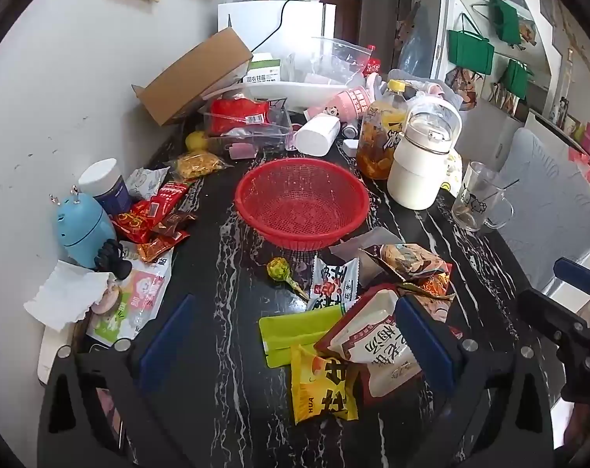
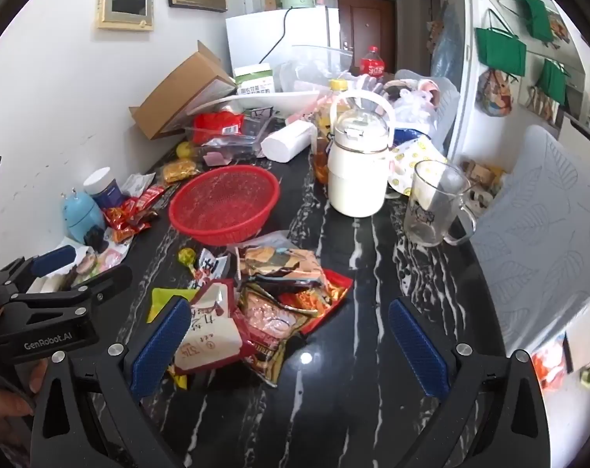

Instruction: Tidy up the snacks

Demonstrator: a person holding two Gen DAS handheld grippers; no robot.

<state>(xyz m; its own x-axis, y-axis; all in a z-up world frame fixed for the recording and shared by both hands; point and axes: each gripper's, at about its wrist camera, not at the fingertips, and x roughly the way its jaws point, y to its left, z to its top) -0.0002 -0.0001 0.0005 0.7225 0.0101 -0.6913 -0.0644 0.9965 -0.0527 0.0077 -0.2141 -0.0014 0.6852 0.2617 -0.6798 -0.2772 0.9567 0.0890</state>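
Both tongs, left gripper [image 1: 295, 345] and right gripper [image 2: 289, 345], gape empty; nothing sorted yet, so next grab a snack pile [image 2: 271, 304] packet for the red basket [image 2: 223, 204] ahead.

clear: bare surface [image 2: 334, 409] under my right gripper [image 2: 291, 345] | blocked: snack pile [image 2: 279, 304] ahead-left, white jug [image 2: 359, 171] and glass mug [image 2: 435, 202] beyond
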